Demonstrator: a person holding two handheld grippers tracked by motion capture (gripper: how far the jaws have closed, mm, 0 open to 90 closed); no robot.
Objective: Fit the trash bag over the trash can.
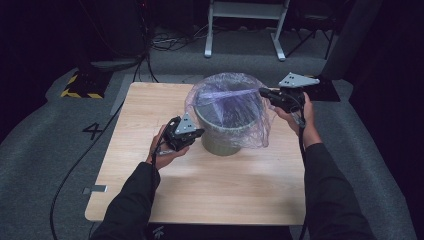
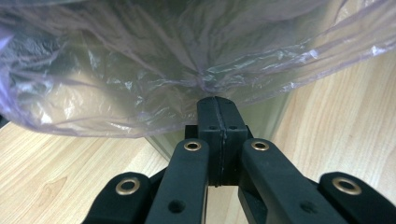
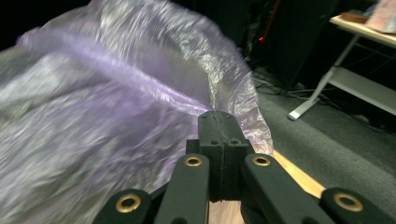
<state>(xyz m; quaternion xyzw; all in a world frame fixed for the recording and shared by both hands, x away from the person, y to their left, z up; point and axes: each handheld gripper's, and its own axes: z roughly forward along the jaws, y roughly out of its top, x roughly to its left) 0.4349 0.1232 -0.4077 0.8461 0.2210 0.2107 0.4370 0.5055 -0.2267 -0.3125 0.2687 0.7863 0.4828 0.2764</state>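
A grey-green bin (image 1: 223, 136) stands upright in the middle of the wooden table (image 1: 200, 185). A thin purple plastic bag (image 1: 227, 100) is draped over its mouth and hangs down its sides. My left gripper (image 1: 199, 133) meets the bin's left side, its jaws pressed together on a pinch of the bag (image 2: 140, 70) film. My right gripper (image 1: 262, 92) is at the bin's upper right rim, jaws together on the bag (image 3: 116, 116) edge, which stretches away from them.
Grey carpet surrounds the table. A white table frame (image 1: 245, 25) stands at the back, with cables on the floor near it. A yellow-and-black striped base (image 1: 80, 85) sits at the back left. Bare wood lies in front of the bin.
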